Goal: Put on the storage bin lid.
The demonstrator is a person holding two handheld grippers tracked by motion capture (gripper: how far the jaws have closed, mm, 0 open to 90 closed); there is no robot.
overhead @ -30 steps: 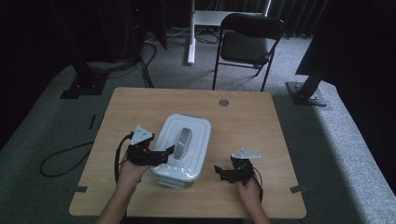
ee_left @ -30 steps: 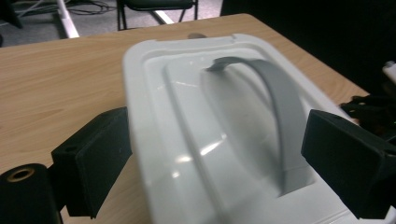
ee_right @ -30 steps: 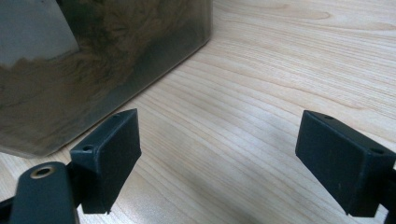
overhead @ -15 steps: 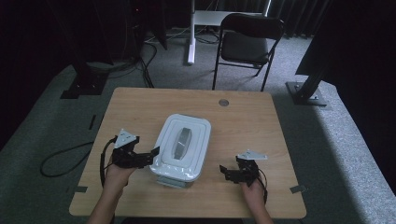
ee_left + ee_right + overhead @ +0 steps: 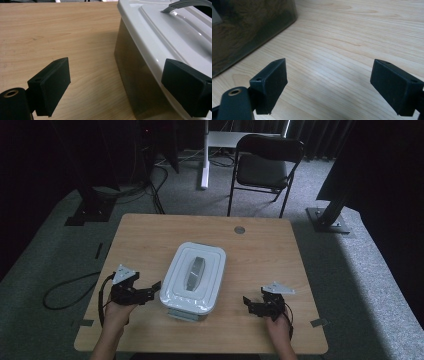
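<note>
On the tabletop: a wooden table (image 5: 150,240) carries one lidded box, with a gripper on either side of it.
Box: a plastic box (image 5: 194,279) with a white lid and a see-through brownish body stands a little toward the near edge, about midway between the left and right edges; its long side runs from the near edge toward the far edge.
Lid: the white lid (image 5: 160,37) sits on the box, with a grey handle (image 5: 194,269) lying flat along its middle.
Left gripper: the left gripper (image 5: 154,288) lies low over the tabletop just beside the box's left side, close to its near-left corner, pointing at the box.
Left fingers: released and spread wide; in the left gripper view one pad (image 5: 50,85) hangs over bare wood and the other is in front of the lid's rim, and I cannot tell whether that one touches it. Nothing is gripped.
Right gripper: the right gripper (image 5: 248,302) is near the near-right corner of the tabletop, pointing toward the box and well apart from it.
Right fingers: released and spread wide, bare wood between them, grasping nothing; the box's brownish wall (image 5: 249,30) shows at the upper left of the right gripper view.
Hole: a small round grommet (image 5: 239,229) sits near the far edge.
Beyond the table: a black folding chair (image 5: 265,165) stands on grey carpet.
</note>
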